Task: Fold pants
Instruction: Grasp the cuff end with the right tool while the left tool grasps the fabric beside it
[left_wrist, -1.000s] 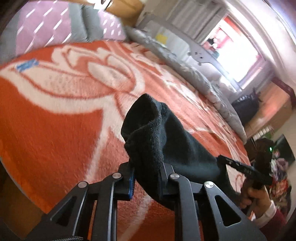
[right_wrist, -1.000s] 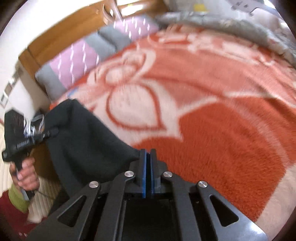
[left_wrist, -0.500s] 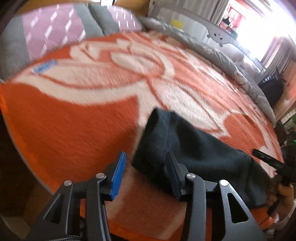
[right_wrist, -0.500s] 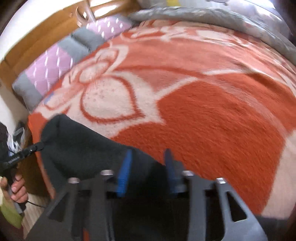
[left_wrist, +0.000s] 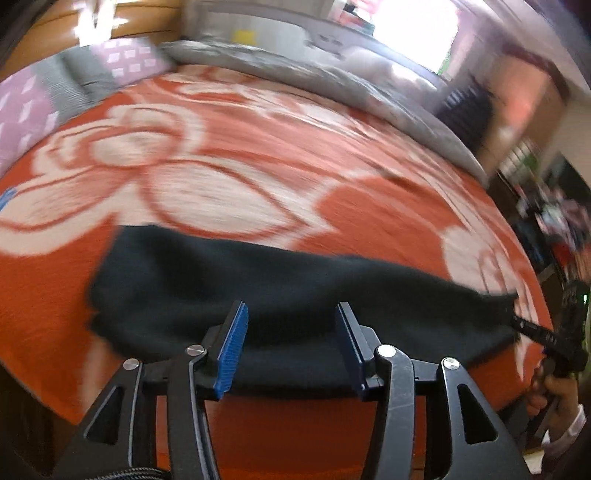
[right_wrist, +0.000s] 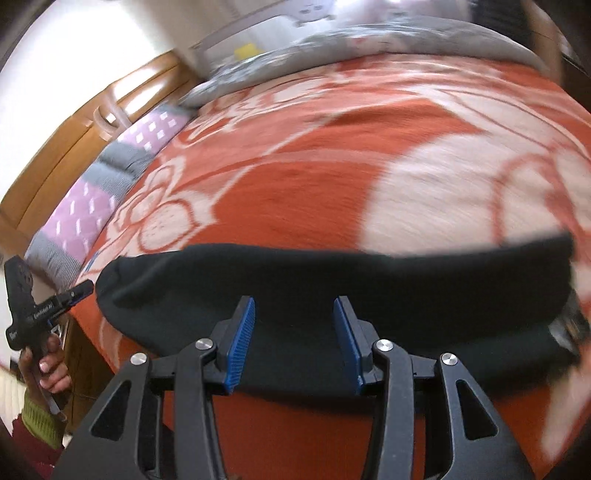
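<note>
The black pants (left_wrist: 280, 291) lie flat as a long folded band across the near edge of the orange flowered blanket (left_wrist: 280, 162). They show the same way in the right wrist view (right_wrist: 332, 280). My left gripper (left_wrist: 291, 332) is open and empty, just above the near edge of the pants, toward their left end. My right gripper (right_wrist: 293, 332) is open and empty, over the near edge of the pants. The right gripper also shows at the pants' right end in the left wrist view (left_wrist: 546, 336). The left gripper shows at their left end in the right wrist view (right_wrist: 55, 299).
Purple and grey pillows (left_wrist: 33, 103) lie along the wooden headboard (right_wrist: 96, 110). A grey quilt (left_wrist: 332, 85) is bunched along the far side of the bed. Furniture and clutter (left_wrist: 554, 206) stand past the bed's right edge.
Both grippers held the pants up one second ago. They laid the cloth down on the blanket, opened and let go. The pants now lie spread flat and both grippers have drawn back.
</note>
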